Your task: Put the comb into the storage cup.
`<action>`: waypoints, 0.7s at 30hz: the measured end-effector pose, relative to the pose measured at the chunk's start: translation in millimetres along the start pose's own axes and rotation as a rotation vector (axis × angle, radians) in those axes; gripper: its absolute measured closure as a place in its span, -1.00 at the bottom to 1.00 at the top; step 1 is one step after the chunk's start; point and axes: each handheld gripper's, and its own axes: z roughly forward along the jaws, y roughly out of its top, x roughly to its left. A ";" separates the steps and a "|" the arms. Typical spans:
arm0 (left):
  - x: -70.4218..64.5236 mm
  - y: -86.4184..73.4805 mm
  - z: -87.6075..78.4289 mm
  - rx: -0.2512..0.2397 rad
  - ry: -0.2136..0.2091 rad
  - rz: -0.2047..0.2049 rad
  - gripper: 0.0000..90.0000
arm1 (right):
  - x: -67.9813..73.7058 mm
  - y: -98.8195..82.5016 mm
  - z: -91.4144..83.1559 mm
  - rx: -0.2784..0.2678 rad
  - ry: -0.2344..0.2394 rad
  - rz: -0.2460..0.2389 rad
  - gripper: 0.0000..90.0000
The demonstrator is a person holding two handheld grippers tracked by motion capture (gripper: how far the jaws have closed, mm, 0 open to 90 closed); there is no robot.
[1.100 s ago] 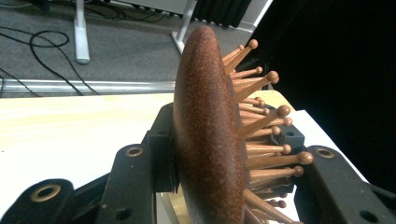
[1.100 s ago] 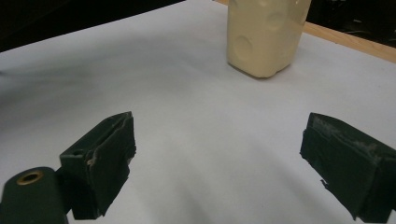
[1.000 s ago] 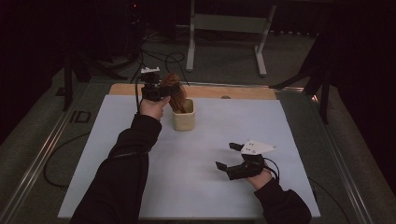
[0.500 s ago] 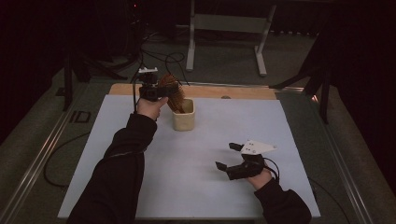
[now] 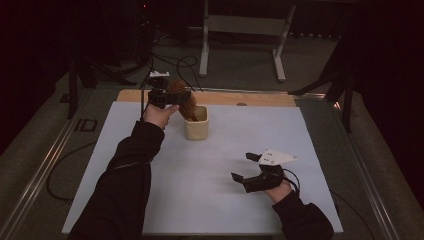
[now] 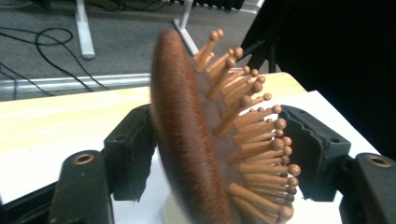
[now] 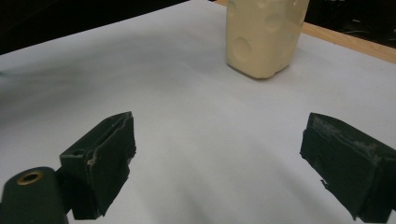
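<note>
A cream cup [image 5: 196,126] stands on the white sheet [image 5: 210,200] toward the far side of the worktop [image 5: 270,98]. It is squarish with rounded corners, and its wall carries shallow round dimples, plain in the right gripper view [image 7: 264,35]. The lower end of a brown brush [image 5: 184,101] reaches into the cup's mouth, while the head leans up and to the left, above the rim.

The left gripper [image 5: 167,96] is clamped on the brush at the far left of the sheet, just above and beside the cup. In the left gripper view the brush [image 6: 210,135] sits between the two black jaws, its smooth, reddish-brown oval back against one pad and its rows of ball-tipped wooden pins against the other. The pins are lighter orange-brown and stand out from a dark cushion. The pads are rough-edged black foam.

The right gripper [image 5: 248,167] rests low over the near right part of the sheet, well apart from the cup, its jaws spread wide with nothing between them [image 7: 219,163]. A grey three-cornered plate [image 5: 276,157] sits on top of it.

The sheet is smooth and matte; a light wooden strip of worktop shows along its far edge.
</note>
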 end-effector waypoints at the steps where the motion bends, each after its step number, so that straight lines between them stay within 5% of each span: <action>1: 0.3 0.6 -1.5 0.002 0.005 0.004 -0.35 | 0.0 0.0 0.0 -0.002 0.001 0.001 -0.79; 12: -2.3 2.4 -15.4 0.027 -0.044 0.076 -0.95 | 0.5 0.5 0.4 0.002 -0.001 0.001 -0.79; 21: 3.2 -0.5 -26.9 0.025 -0.061 0.140 -1.00 | 0.7 0.6 0.1 0.003 -0.001 0.005 -0.79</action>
